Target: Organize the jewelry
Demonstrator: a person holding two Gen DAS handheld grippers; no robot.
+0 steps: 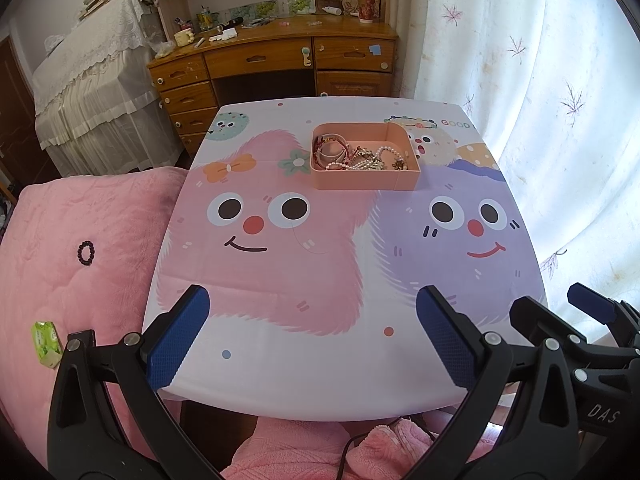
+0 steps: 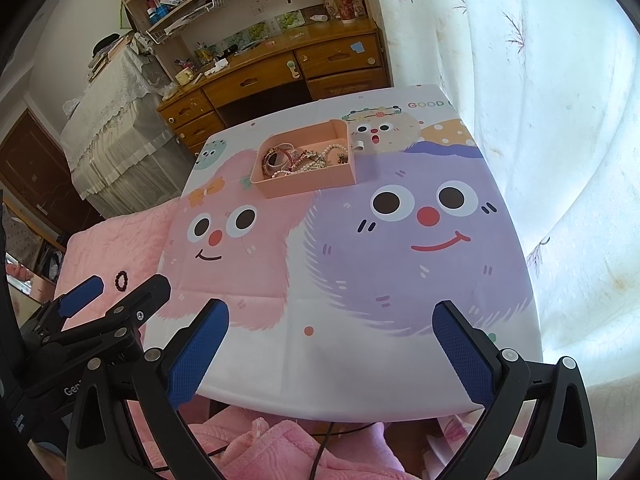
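With both my left gripper and right gripper spread wide and empty, the light, slippery, tangle-prone bead strands in the shallow pink plastic tray at twelve o'clock want pinching by one loop.

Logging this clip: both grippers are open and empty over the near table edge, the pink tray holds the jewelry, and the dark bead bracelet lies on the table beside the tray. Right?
Not quite. The dark bead bracelet lies on the pink blanket left of the table, as the left wrist view shows. The rest holds: left gripper and right gripper open and empty, jewelry in the pink tray.
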